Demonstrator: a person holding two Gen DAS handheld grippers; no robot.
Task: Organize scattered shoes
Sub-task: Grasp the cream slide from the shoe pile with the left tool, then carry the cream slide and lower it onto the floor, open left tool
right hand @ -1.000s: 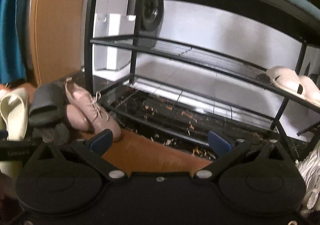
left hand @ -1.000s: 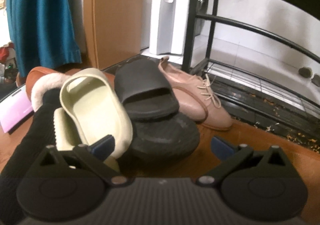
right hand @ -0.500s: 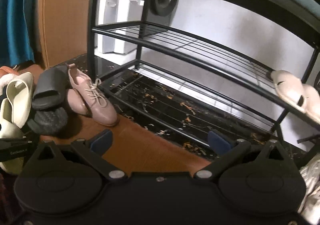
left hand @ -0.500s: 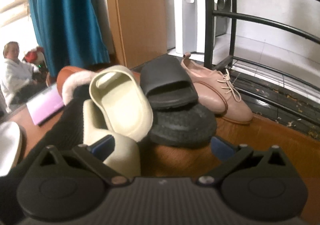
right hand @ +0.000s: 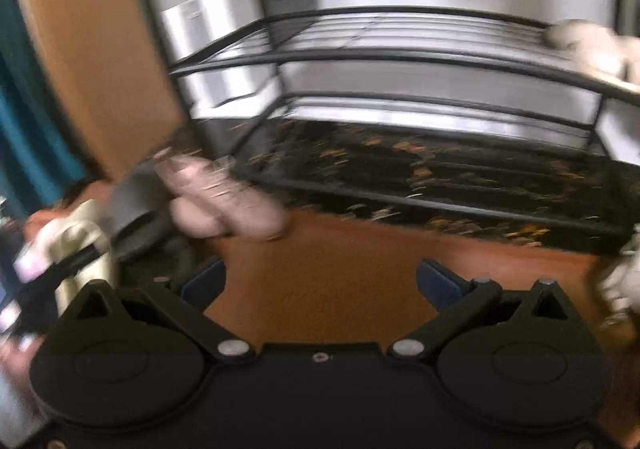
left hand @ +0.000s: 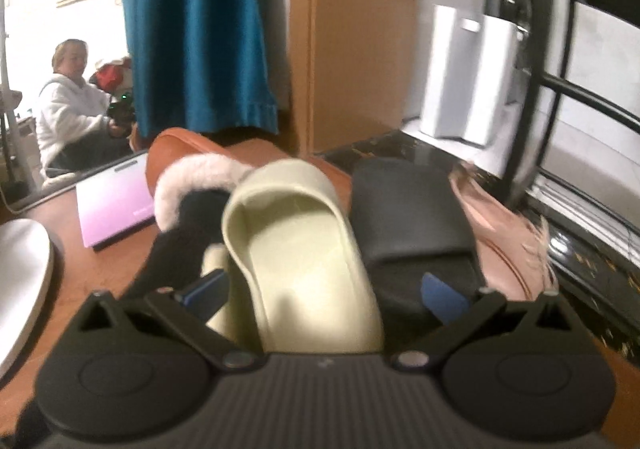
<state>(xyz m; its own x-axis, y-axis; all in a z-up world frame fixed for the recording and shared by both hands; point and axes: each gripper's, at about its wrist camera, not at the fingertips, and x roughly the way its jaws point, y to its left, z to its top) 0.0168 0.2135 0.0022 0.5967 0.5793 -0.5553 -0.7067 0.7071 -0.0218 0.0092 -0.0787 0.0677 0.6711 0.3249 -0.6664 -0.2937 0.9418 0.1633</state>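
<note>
While its two blue-tipped fingers stand wide apart, the left gripper (left hand: 326,291) has the cream slide sandal (left hand: 298,245) lying between them, the sandal's near end running under the gripper body; whether either finger touches it cannot be told. Behind the left finger (left hand: 206,289) a second cream sandal (left hand: 216,261) shows only as a sliver, and past it lie a black fuzzy slipper with a white fur cuff (left hand: 192,193) and an orange-brown shoe (left hand: 180,147). Just behind the right finger (left hand: 442,295) sits a black slide sandal (left hand: 408,217), stacked on another dark sole. Further right of that finger a pink lace-up shoe (left hand: 504,233) lies against the black sandal, blurred. All rest on the brown floor (left hand: 96,249). Left of the left finger lies a pink box (left hand: 114,205). Far ahead hang a teal curtain (left hand: 196,29) and a white bag (left hand: 464,73), and a person in a white top (left hand: 66,117) sits in the background.

Equally spread, the right gripper (right hand: 320,283) holds nothing; only bare floor lies between its fingers. Ahead of them stands the black wire shoe rack (right hand: 400,57), with pale shoes (right hand: 592,45) on its middle shelf, right of the right finger. Left of the left finger the shoe pile appears, smeared by blur.
</note>
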